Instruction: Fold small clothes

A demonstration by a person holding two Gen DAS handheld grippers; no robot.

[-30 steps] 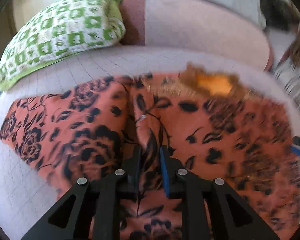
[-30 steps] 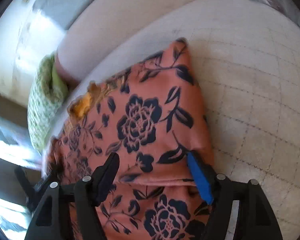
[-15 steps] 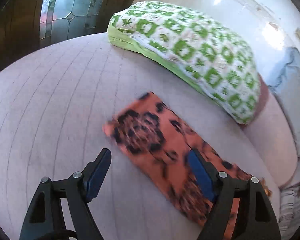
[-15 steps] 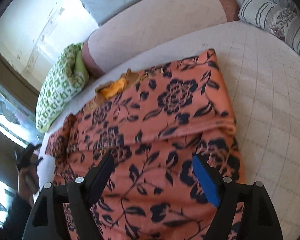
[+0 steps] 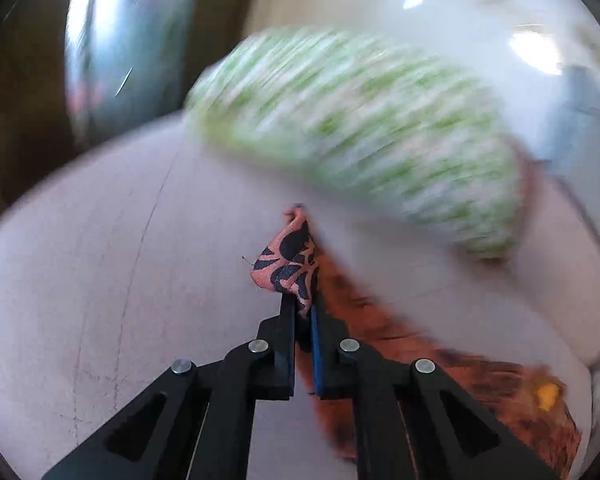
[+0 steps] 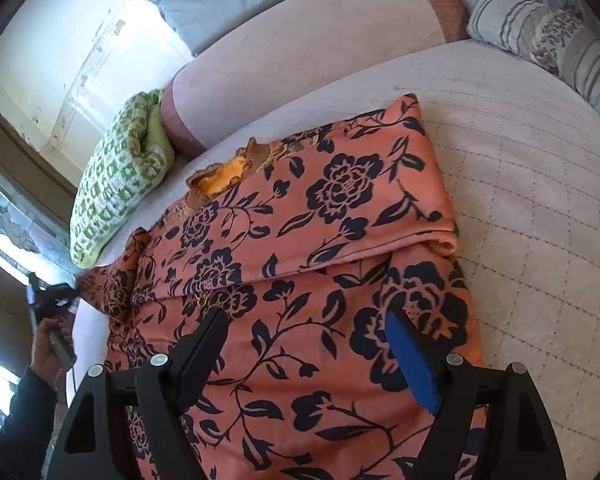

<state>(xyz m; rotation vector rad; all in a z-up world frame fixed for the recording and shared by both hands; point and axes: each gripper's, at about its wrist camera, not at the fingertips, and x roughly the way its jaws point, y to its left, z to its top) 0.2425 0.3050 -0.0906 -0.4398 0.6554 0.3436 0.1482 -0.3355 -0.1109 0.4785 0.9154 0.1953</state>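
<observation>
The left gripper (image 5: 303, 312) pinches a corner of the orange flowered garment (image 6: 340, 280), its jaws pressed together on the cloth just ahead of them, with a green patterned pillow (image 5: 360, 132) blurred beyond. The right gripper (image 6: 308, 344) hangs over the garment with jaws spread wide, holding nothing; the cloth lies partly folded on the pale quilted bed (image 6: 540, 200) beneath and ahead of it. With only one corner gripped, a pull could drag the existing fold askew or slip the thin fabric free.

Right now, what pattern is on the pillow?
Green and white checks on the pillow, clearest in the right wrist view.
</observation>
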